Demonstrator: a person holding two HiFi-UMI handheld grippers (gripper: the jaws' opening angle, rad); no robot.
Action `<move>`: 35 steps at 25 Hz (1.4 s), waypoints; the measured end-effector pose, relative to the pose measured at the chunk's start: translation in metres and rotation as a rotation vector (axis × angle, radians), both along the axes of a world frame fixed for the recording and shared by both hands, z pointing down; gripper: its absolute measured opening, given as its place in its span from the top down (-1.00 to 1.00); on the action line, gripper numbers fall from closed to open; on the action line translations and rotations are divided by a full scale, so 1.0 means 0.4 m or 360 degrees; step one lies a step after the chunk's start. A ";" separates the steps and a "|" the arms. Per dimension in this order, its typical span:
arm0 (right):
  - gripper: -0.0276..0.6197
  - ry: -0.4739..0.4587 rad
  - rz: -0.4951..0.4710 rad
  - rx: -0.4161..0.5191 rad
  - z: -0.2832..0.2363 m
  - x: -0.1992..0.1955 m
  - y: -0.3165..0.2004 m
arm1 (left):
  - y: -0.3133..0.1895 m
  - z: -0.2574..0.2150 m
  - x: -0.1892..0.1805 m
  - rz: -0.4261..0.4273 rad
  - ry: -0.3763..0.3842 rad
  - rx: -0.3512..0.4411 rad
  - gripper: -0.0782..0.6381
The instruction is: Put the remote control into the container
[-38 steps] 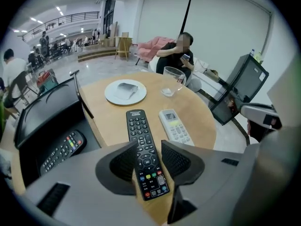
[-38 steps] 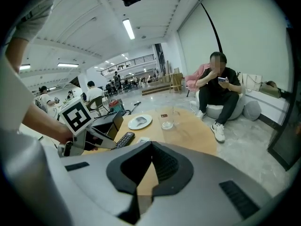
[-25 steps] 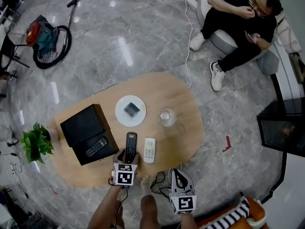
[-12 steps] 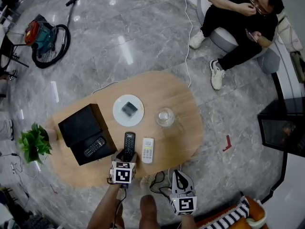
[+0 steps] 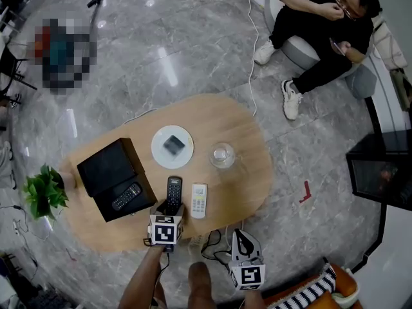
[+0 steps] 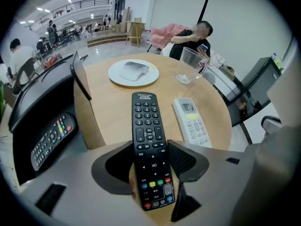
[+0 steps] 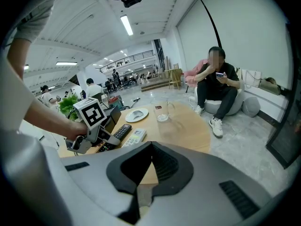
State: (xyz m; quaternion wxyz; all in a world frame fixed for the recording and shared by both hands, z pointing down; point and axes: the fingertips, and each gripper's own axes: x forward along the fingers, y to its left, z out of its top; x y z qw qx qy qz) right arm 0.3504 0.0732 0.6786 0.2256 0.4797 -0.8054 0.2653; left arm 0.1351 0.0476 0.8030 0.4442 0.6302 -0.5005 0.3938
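Note:
A long black remote control (image 5: 173,194) lies on the oval wooden table (image 5: 244,172), pointing away from me. My left gripper (image 5: 170,209) is shut on its near end, and in the left gripper view the pads press both sides of the black remote (image 6: 149,140). The container, a black box (image 5: 122,192) with its lid raised, stands just left of it with another remote (image 5: 127,196) inside. My right gripper (image 5: 239,237) hangs shut and empty off the table's near edge. In the right gripper view its jaws (image 7: 150,147) meet.
A white remote (image 5: 199,200) lies right of the black one. Farther back are a white plate (image 5: 172,146) with a grey object on it and a glass (image 5: 222,154). A potted plant (image 5: 44,192) stands at the table's left end. A person (image 5: 322,31) sits beyond.
The head view has drifted slightly. The left gripper and the black remote keep their place on the table, and the right gripper has not moved.

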 end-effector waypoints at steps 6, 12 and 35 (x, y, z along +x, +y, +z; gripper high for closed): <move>0.88 0.0013 0.0032 0.0024 -0.025 -0.014 0.001 | 0.003 0.002 -0.012 0.0063 -0.0025 -0.0024 0.14; 0.88 0.0038 0.0101 0.0051 -0.068 -0.022 0.008 | 0.003 -0.037 -0.010 0.0185 -0.0020 -0.0005 0.15; 0.89 0.0010 0.0125 0.0158 -0.264 -0.260 0.027 | 0.062 -0.364 -0.276 0.0632 -0.0113 0.0190 0.15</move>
